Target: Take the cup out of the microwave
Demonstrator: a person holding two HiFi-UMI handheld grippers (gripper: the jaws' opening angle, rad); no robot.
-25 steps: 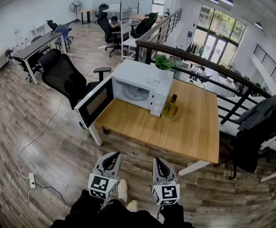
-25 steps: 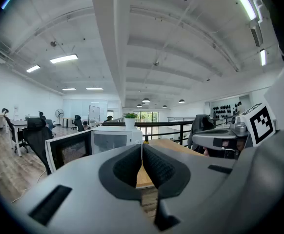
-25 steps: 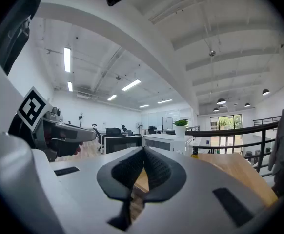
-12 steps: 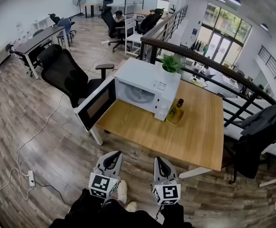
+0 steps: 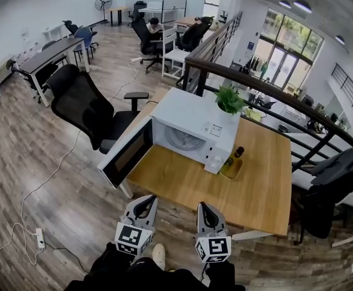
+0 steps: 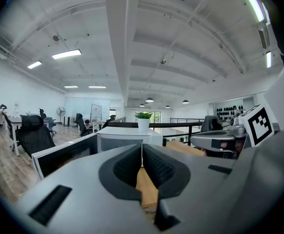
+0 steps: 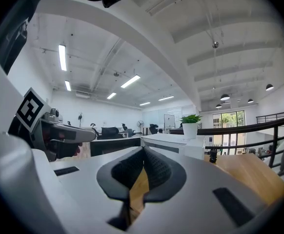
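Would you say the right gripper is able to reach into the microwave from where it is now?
Probably not yet: the right gripper is back by the table's front edge, well away from the microwave. Its door stands open and nothing blocks the way in.

Bright, even light comes from tall windows [image 5: 285, 44] and ceiling strip lights [image 6: 66, 54], with strong fisheye bending, dark corners and a soft near foreground.

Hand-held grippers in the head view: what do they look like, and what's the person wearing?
Both the left hand-held gripper and the right hand-held gripper are light grey tapered shells with black ribbed pads, each bearing a white cube with black square markers. The person wears dark clothing.
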